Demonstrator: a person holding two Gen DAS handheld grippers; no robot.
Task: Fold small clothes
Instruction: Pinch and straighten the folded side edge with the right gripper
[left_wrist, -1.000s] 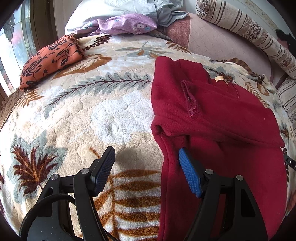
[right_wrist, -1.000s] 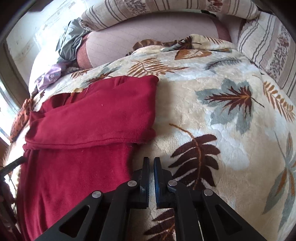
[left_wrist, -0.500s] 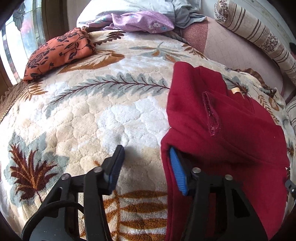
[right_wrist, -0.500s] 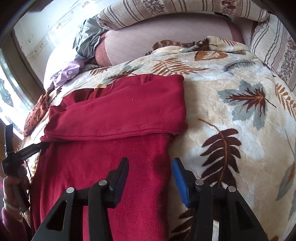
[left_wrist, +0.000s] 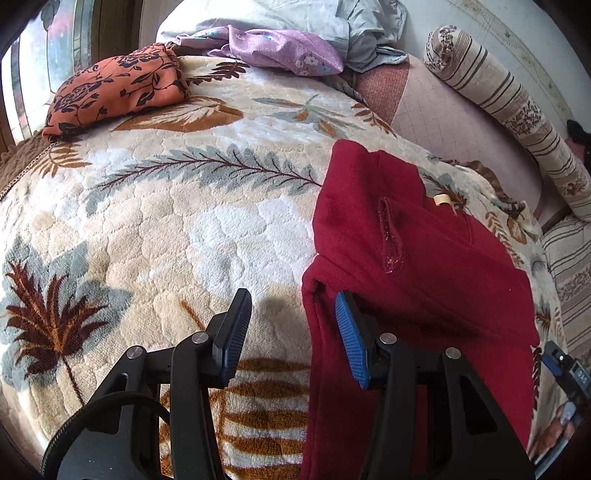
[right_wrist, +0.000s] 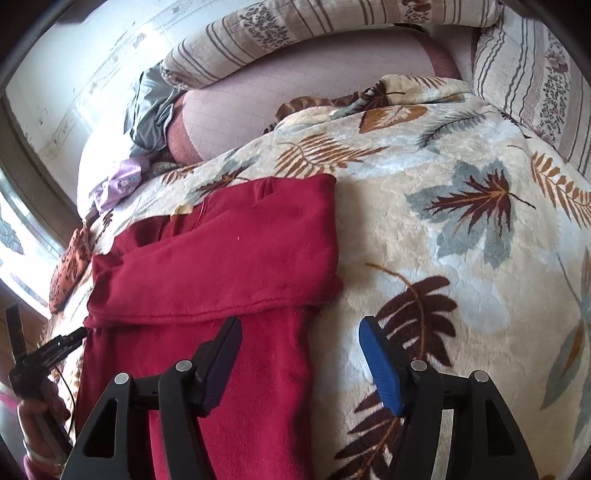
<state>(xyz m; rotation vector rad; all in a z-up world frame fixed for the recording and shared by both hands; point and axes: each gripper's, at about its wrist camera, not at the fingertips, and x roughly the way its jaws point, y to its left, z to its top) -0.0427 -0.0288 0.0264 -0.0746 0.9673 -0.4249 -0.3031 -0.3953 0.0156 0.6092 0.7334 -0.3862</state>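
Note:
A dark red fleece garment (left_wrist: 406, 258) lies on the leaf-patterned blanket (left_wrist: 166, 221), its upper part folded down over its lower part. My left gripper (left_wrist: 291, 301) is open and straddles the garment's left edge just below the fold. The right-hand pad hovers over the red cloth and the other over the blanket, neither pressing. In the right wrist view the same garment (right_wrist: 221, 266) fills the left half. My right gripper (right_wrist: 300, 321) is open, its jaws still opening. It straddles the garment's right edge, with the cloth between the fingers but not pinched.
An orange floral cloth (left_wrist: 114, 85), a purple cloth (left_wrist: 280, 48) and a grey one (left_wrist: 369, 33) lie at the far end by the window. A striped bolster (left_wrist: 509, 103) runs along the wall. A hand (right_wrist: 33, 413) holds the left gripper at the bed's edge.
The left jaws narrowed and moved forward along the garment's left edge. The right gripper, shut a second ago beside the garment, opened wide and shifted to straddle its right edge.

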